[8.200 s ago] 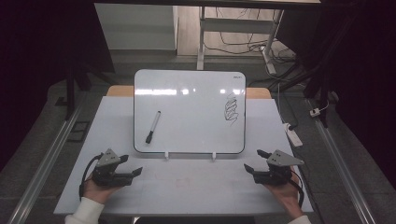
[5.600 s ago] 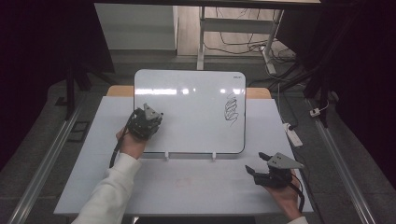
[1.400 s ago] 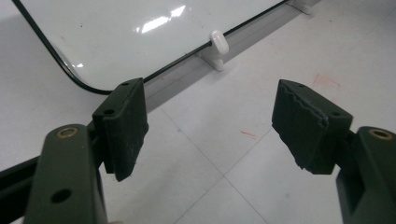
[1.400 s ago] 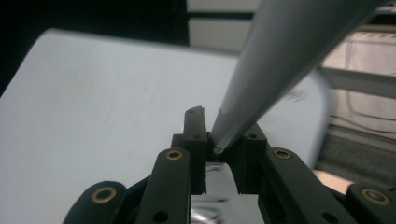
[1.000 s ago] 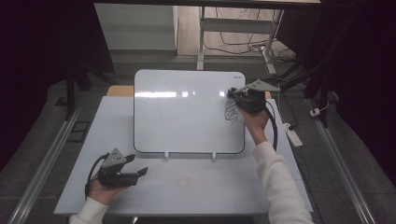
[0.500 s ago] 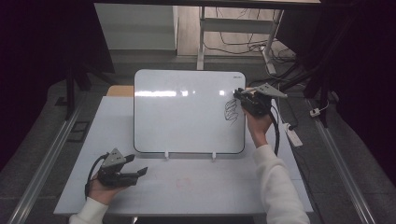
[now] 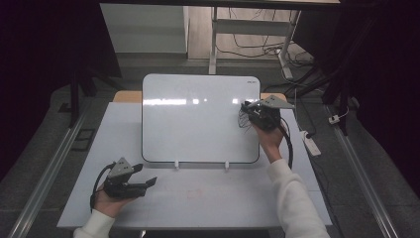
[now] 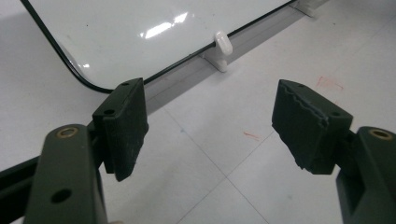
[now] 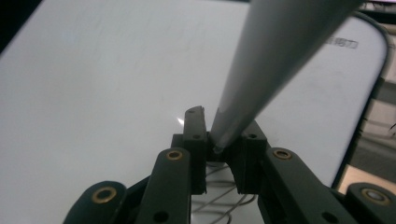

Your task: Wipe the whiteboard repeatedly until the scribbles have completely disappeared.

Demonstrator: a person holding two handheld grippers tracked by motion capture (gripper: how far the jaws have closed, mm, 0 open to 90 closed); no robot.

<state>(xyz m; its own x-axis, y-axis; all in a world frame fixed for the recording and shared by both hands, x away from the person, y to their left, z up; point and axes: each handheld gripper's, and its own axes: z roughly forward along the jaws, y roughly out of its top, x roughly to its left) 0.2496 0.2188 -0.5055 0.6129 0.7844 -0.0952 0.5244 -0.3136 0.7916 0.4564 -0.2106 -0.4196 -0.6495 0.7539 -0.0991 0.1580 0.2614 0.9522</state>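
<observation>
Your right tongs (image 7: pixel 257 115) are at the right edge of the whiteboard (image 7: pixel 198 124), over the dark scribble (image 7: pixel 243 117) drawn there, and their jaws are clamped on a pen (image 9: pixel 261 79). In the right gripper view the pen's grey barrel rises from between the jaws and slants up toward the upper right, blurred by closeness; beneath the jaws, a few lines of the scribble (image 9: pixel 224 198) show on the board. Whether the tip touches the board you cannot tell from here. The board stands tilted in two white clips (image 7: pixel 176 164) near the middle of the surface (image 7: pixel 208 198), its glossy face catching a row of light reflections. Your left tongs (image 7: pixel 136 181) rest with your hand low on the surface near its front left corner, well apart from the board's lower left corner. Their jaws stand wide apart with nothing between them, and the left gripper view looks past them at the board's black-edged rim (image 8: pixel 70 70) and one clip (image 8: pixel 222 46). Faint red marks (image 8: pixel 327 84) stain the surface there.
</observation>
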